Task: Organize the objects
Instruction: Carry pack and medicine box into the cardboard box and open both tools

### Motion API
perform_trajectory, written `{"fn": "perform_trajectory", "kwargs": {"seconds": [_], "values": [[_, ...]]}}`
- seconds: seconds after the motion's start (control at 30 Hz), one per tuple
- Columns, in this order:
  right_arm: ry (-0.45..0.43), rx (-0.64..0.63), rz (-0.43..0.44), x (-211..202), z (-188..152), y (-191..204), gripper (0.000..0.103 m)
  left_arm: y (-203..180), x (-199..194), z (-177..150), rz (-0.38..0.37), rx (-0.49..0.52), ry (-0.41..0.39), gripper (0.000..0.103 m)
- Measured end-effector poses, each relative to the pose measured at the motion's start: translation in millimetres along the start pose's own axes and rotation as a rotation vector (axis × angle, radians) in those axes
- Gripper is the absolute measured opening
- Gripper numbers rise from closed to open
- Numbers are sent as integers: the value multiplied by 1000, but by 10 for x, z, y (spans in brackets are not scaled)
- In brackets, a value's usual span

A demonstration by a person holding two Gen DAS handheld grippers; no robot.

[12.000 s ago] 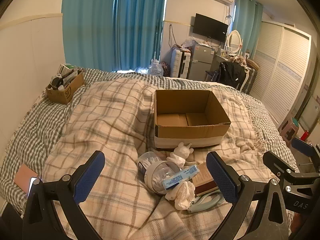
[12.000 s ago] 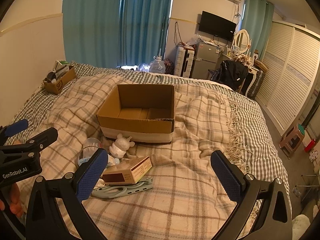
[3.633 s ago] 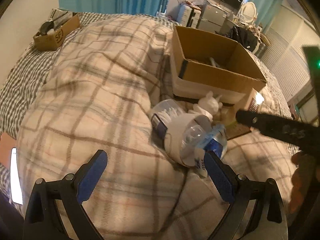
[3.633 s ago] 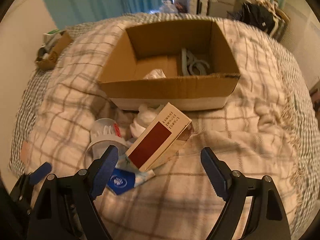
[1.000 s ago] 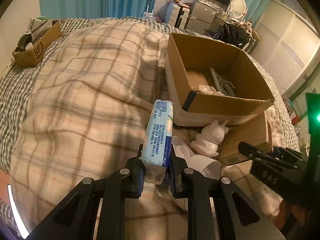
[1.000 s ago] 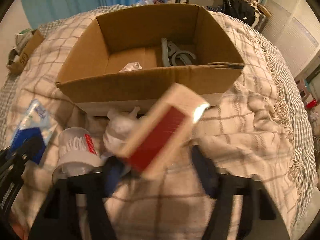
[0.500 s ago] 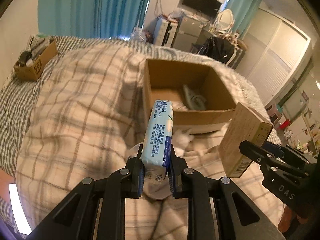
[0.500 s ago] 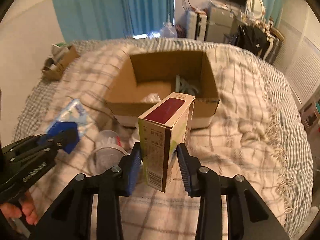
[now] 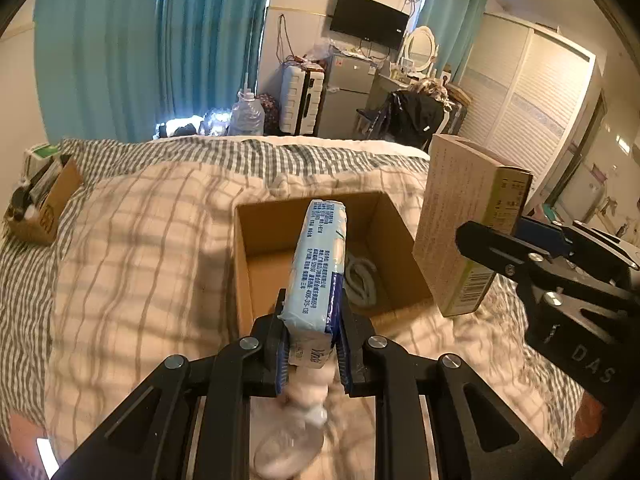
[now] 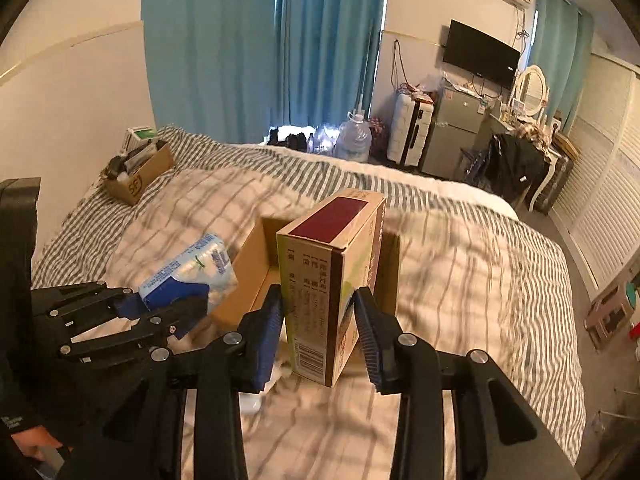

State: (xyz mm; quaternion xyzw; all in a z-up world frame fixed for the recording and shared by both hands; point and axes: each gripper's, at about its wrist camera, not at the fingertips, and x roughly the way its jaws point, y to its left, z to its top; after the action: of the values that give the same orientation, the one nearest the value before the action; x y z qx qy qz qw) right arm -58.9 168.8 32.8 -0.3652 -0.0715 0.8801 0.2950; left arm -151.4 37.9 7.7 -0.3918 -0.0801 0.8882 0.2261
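My left gripper (image 9: 311,342) is shut on a light blue tissue pack (image 9: 319,264) and holds it upright above the near side of the open cardboard box (image 9: 244,264). A grey cable (image 9: 360,276) lies coiled inside the box. My right gripper (image 10: 320,332) is shut on a tan carton with a dark red face (image 10: 332,280), held upright over the box's near right corner (image 10: 244,276). The carton (image 9: 464,224) and tissue pack (image 10: 188,272) each show in the other view. A clear jar with white contents (image 9: 292,432) lies blurred below my left gripper.
A plaid blanket (image 9: 140,260) covers the bed. A small cardboard box of odds and ends (image 9: 44,204) sits at the far left edge by the wall. Suitcase, fridge and a chair with dark clothes (image 10: 516,168) stand beyond the bed.
Both grippers have risen and moved forward toward the box with their loads. The tissue pack and the carton now hang over the box's near side.
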Motion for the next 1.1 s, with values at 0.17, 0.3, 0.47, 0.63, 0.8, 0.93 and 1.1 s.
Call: {"fn": "perform_trajectory", "kwargs": {"seconds": [0.17,0.3,0.47,0.63,0.8,0.93,1.1], "values": [[24,24,3,545,220,-218,35,45,456,290,13,-6,29,19],[69,58,20,994,232,-364,35,94,905,360,23,-12,82,19],[121,110,79,1384,86,-504,35,168,1343,257,42,-28,152,19],[90,166,132,1360,30,-576,49,204,1449,175,49,-47,192,28],[51,182,87,981,52,-659,64,176,1091,175,93,-34,137,77],[34,189,50,614,-13,-667,75,208,707,114,115,-43,106,83],[44,181,23,197,-277,-584,89,249,220,-141,166,-22,79,92]]}}
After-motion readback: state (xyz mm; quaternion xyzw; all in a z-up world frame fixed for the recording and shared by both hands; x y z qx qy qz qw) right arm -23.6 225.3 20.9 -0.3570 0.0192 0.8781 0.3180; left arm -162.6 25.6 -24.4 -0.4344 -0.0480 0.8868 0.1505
